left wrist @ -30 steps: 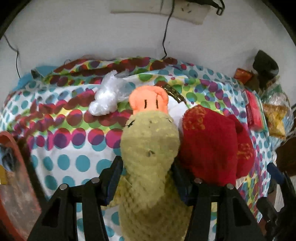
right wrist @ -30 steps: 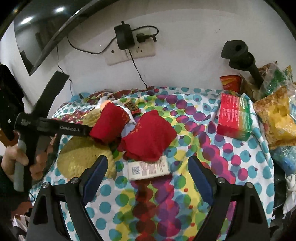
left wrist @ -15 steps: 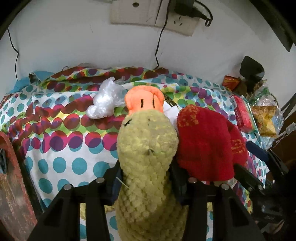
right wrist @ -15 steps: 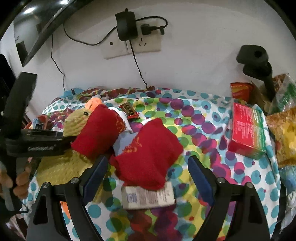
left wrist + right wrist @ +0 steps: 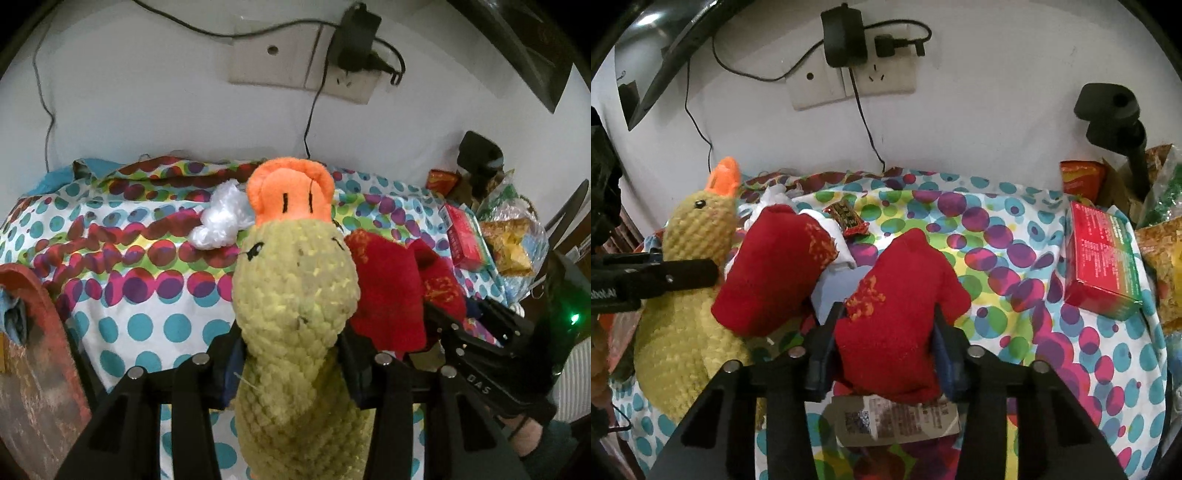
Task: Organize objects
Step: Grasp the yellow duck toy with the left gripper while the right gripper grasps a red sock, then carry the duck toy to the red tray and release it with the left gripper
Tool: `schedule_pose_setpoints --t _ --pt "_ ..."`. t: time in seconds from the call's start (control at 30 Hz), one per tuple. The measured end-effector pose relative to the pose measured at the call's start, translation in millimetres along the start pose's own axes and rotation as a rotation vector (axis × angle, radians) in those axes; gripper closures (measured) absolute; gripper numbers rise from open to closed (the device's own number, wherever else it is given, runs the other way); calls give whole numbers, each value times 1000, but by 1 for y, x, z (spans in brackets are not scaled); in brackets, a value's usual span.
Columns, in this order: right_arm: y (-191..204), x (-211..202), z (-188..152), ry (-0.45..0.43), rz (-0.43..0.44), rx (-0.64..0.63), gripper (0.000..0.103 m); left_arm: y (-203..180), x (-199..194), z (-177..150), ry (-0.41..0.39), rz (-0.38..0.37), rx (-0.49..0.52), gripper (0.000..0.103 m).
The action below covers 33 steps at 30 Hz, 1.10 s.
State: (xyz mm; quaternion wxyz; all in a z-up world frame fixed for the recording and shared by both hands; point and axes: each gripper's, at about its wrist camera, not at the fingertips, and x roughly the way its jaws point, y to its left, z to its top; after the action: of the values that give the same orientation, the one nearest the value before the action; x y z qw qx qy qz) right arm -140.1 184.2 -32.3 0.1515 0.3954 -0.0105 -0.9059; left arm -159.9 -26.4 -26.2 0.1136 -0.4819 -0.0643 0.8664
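My left gripper [image 5: 288, 354] is shut on the neck of a yellow-green plush duck [image 5: 295, 288] with an orange beak, held upright above the polka-dot cloth [image 5: 140, 280]. The duck also shows in the right wrist view [image 5: 690, 295], with the left gripper's finger [image 5: 665, 277] across it. My right gripper [image 5: 882, 332] is shut on a red sock [image 5: 897, 314] that has a paper tag [image 5: 894, 421] below it. A second red sock [image 5: 772, 269] lies between that sock and the duck. Both socks show in the left wrist view [image 5: 391, 288].
A red-green box [image 5: 1104, 258] lies at the cloth's right edge, with snack bags [image 5: 1160, 251] and a black stand [image 5: 1115, 114] beyond it. A small red wrapper [image 5: 849, 219] and white plastic [image 5: 221, 218] lie near the wall. A reddish object [image 5: 33, 350] stands at the left. Sockets and cables [image 5: 857, 77] are on the wall.
My left gripper has lifted the duck upright. My right gripper has moved forward and closed on the nearer red sock, which it stood open behind before.
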Motion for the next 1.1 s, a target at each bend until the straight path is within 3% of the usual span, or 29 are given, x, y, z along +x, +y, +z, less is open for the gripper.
schedule_pose_setpoints --t 0.4,1.1 --pt "-1 -5 -6 -72 -59 8 69 -2 -50 -9 -69 49 29 59" --pt "9 4 -6 -28 -123 -40 69 36 -127 -22 -132 133 -57 59"
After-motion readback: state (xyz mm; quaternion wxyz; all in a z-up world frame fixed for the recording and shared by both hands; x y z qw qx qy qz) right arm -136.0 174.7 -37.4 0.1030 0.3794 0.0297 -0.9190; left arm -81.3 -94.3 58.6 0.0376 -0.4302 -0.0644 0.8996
